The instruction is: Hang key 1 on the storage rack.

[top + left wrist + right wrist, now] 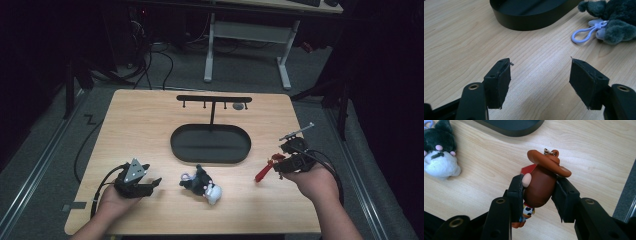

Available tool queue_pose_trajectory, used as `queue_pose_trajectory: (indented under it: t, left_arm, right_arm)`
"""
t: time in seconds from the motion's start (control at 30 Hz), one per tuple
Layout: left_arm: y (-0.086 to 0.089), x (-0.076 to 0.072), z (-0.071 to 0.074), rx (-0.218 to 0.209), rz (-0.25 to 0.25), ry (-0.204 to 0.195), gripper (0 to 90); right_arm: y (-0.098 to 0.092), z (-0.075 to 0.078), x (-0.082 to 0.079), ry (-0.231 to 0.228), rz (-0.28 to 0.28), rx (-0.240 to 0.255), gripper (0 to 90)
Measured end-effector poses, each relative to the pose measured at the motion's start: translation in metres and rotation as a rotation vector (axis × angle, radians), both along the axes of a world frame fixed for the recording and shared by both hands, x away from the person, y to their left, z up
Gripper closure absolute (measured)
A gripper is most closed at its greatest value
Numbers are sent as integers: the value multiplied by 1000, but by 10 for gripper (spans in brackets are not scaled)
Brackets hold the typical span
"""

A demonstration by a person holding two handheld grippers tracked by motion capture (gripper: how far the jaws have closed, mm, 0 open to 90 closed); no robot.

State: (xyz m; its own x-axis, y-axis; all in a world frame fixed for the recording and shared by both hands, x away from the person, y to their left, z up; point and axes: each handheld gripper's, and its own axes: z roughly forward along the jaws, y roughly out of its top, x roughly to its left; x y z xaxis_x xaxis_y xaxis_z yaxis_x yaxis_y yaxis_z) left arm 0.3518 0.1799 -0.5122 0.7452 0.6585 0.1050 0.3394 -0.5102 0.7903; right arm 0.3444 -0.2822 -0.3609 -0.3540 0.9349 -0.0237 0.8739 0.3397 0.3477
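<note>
In the high view, a wooden table [150, 120] is seen carrying a black oval tray [210, 144] near its middle, with a black T-shaped hook stand [214, 100] rising from the tray toward the far edge. The right gripper [278, 164] is held above the table near its right edge, and a small figure keychain [263, 171] with a red part is carried in it; the left gripper [150, 186] rests low toward the near left corner, with a dark plush keychain [201, 184] lying on the table between the two grippers, close to the near edge. The step in hand is judged to be the carrying of the figure toward the stand; the next move would call for the metal loop to be lifted and threaded over one of the small pegs under the crossbar, so the loop must be kept free and turned upward. In the left gripper view, the left gripper [540, 72] is shown with its jaws spread wide over bare wood and nothing between them; the plush keychain [614, 22] with its pale lilac clip [586, 33] lies ahead near the tray [531, 18]. In the right gripper view, the right gripper [537, 192] is seen pinching the figure keychain [540, 186] by its brown body; a wide brown hat and a small metal ring at its top are left clear of the pads, and the plush keychain [440, 157] lies farther off on the table.
</note>
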Motion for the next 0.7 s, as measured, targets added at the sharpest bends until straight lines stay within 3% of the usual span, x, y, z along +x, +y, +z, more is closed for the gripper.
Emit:
queue_pose_trajectory:
  t: [0.17,0.7]
  left_arm:
    - [0,0,1,-19,-18,4,330]
    - [-1,-1,0,-2,-20,2,328]
  right_arm:
    - [2,5,3,-6,7,8,618]
    - [23,20,21,-37,44,-13,617]
